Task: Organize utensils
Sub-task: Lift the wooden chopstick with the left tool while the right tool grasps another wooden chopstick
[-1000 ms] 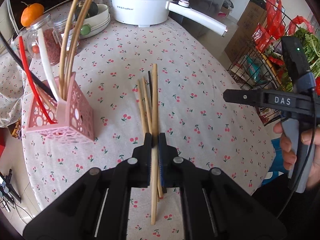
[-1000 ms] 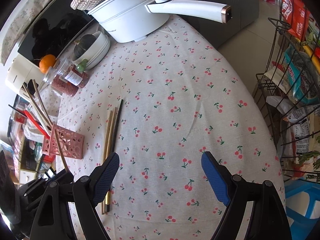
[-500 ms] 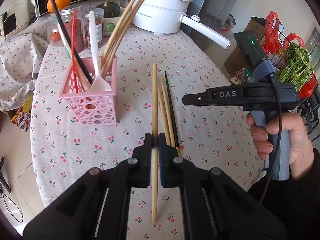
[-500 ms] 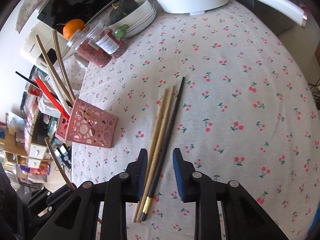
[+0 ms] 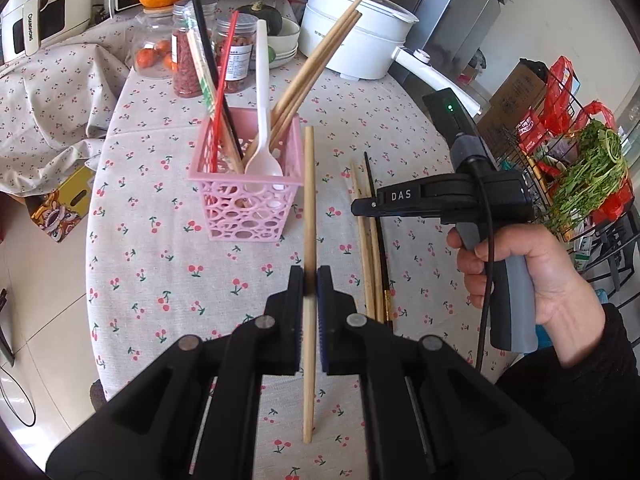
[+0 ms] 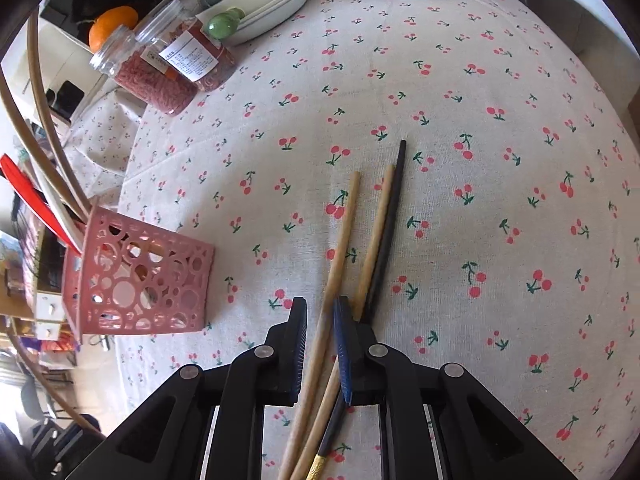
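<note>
My left tool (image 5: pixel 310 285) is pressed together on a single wooden chopstick (image 5: pixel 309 200), pinching it partway along its length. The stick is held off the cherry-print bench (image 5: pixel 160 240), and its far end reaches up beside the right wall of the pink basket (image 5: pixel 248 204) without going inside. The basket stands upright toward the left edge of the bench. It already holds several wooden chopsticks, a white spoon (image 5: pixel 262 120), a red stick and a dark one, all leaning out over its rim.

My right tool (image 6: pixel 320 320) points steeply down at the three sticks lying on the bench to the right of the basket, with their near ends toward the near edge. Its jaws have just been closing and now stand narrow around the pale chopstick (image 6: pixel 344 232). I can see a sliver of gap on that stick's left side, so it sits between the pads but is not clamped. The second wooden chopstick (image 6: pixel 378 220) and the black chopstick (image 6: pixel 390 208) run side by side, touching, and pass under the right-hand finger, outside the jaws. The pale one crosses them near the tool. A hand (image 5: pixel 520 272) grips the right tool's handle.
</note>
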Demonstrator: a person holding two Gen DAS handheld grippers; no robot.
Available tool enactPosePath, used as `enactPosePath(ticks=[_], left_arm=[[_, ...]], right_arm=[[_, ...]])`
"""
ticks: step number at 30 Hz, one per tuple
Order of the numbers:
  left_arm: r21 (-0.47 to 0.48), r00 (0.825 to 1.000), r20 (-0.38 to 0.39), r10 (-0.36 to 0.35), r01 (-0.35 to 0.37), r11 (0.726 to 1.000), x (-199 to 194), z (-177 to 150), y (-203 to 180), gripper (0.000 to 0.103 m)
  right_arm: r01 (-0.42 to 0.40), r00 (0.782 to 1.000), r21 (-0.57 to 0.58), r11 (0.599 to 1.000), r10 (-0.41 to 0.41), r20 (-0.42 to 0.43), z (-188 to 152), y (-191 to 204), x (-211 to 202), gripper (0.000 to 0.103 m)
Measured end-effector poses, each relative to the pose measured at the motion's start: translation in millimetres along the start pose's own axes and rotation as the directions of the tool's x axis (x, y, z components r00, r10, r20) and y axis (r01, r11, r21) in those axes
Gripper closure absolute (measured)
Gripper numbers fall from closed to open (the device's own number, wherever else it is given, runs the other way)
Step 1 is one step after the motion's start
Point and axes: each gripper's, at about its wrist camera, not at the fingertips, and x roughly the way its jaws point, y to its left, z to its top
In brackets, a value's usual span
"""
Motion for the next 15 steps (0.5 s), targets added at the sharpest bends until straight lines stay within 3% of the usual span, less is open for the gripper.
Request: enactPosePath(ticks=[3, 7, 9, 12, 15], left_arm=[[-0.009, 1.000, 0.003, 0.006, -0.006, 1.000, -1.1, 0.0, 4.3, 0.096], [-0.012, 1.000, 0.009, 0.021, -0.021, 1.000, -2.4, -0.2, 6.0, 0.096], [-0.014, 1.000, 0.015, 0.025, -0.025, 1.000, -3.8, -0.2, 6.5, 0.096], [-0.012, 0.999, 0.037, 0.028, -0.028, 1.000, -10.2, 1.0, 6.2, 0.096], [-0.011, 0.997, 0.075, 0.027, -0.026, 1.000, -21.2, 3.0, 6.1, 0.096]], right_arm=[[0.130, 0.991, -0.104, 0.986, -0.128, 0.023, -1.8, 19.6, 5.8, 0.091], [0.288, 0.958, -0.242, 0.927, -0.275, 0.085, -12.7, 46.1, 13.8, 0.091], [0.257, 0.966, -0.222, 0.941, -0.243, 0.090, -13.0, 43.7, 13.5, 0.093], [0.141, 0.988, -0.160, 0.977, -0.128, 0.089, -11.9, 30.9, 6.6, 0.096], [0.073, 0.987, -0.142, 0.987, -0.052, 0.151, -15.9, 23.0, -16.3, 0.096]])
